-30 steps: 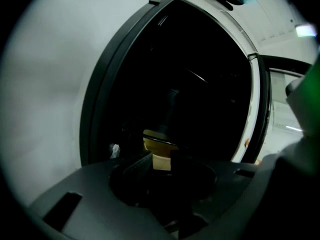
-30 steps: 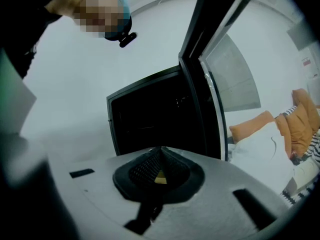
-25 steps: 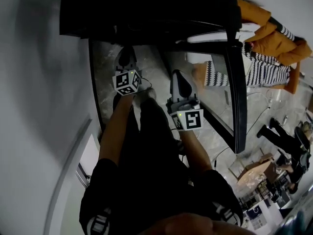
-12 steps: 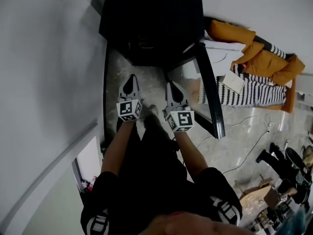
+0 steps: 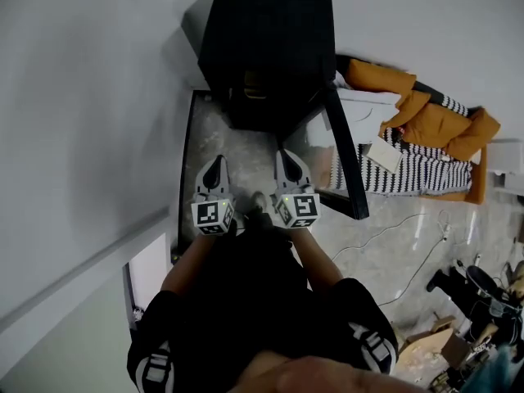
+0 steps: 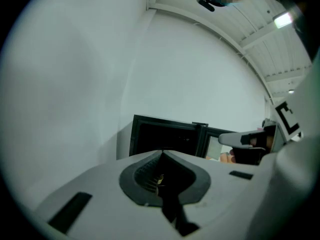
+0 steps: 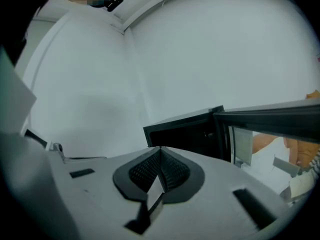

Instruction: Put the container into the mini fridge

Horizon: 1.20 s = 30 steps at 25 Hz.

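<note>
The black mini fridge (image 5: pixel 262 39) stands on the floor against the white wall, its door (image 5: pixel 344 162) swung open to the right. Its inside is dark, and I see no container in any view. My left gripper (image 5: pixel 216 162) and right gripper (image 5: pixel 286 155) hang side by side in front of the fridge opening, a short way back from it. Both are shut with nothing between their jaws. In the left gripper view the shut tips (image 6: pixel 161 153) point at the fridge (image 6: pixel 165 136). The right gripper view shows shut tips (image 7: pixel 160 149) before the fridge (image 7: pixel 187 134) and its door (image 7: pixel 270 116).
A white wall runs along the left. An orange jacket (image 5: pixel 426 113) and a striped cloth (image 5: pixel 417 170) lie right of the door. Cables (image 5: pixel 409 236) trail over the marbled floor (image 5: pixel 246 154). Boxes and clutter (image 5: pixel 467 334) fill the bottom right.
Both grippers have risen and drawn back from the fridge, which now looks smaller and farther off. The door has stayed open. Both grippers stay empty.
</note>
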### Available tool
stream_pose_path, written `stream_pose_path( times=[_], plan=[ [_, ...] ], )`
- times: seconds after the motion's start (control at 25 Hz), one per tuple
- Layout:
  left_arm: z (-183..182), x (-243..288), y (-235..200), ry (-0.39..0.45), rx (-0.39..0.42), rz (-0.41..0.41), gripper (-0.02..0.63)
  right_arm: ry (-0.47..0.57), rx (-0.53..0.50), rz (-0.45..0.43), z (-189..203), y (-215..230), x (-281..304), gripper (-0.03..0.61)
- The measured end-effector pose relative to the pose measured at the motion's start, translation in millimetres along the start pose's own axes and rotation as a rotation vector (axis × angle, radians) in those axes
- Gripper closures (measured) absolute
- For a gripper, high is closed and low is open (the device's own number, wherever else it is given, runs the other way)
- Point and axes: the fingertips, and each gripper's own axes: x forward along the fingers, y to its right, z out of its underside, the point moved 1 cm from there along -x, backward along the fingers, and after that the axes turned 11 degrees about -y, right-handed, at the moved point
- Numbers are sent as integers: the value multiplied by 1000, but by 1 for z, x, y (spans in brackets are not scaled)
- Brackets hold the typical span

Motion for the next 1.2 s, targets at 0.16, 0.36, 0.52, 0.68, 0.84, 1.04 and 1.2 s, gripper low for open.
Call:
stream_pose_path(
  times=[0.16, 0.36, 0.52, 0.68, 0.84, 1.04, 1.2],
  plan=[
    [-23, -37, -3, 32, 15, 56, 609, 1, -17, 24, -7, -19, -20, 577],
    [-48, -60, -20, 72, 40, 91, 609, 3, -20, 57, -12, -39, -26, 577],
    [-46, -75, -22, 83, 47, 102, 609, 17, -12, 66, -13, -55, -38, 577],
    [-48, -83, -22, 100, 45, 112, 609, 16, -9, 64, -9, -64, -47, 578],
    [-46, -84, -26, 102, 41, 119, 609, 23, -25, 62, -9, -71, -49, 578],
    [-44, -90, -26, 99, 37, 128, 609, 31, -26, 64, -8, -76, -52, 577],
    [-46, -92, -26, 106, 41, 129, 609, 29, -29, 61, -6, -79, -52, 578]
  ],
)
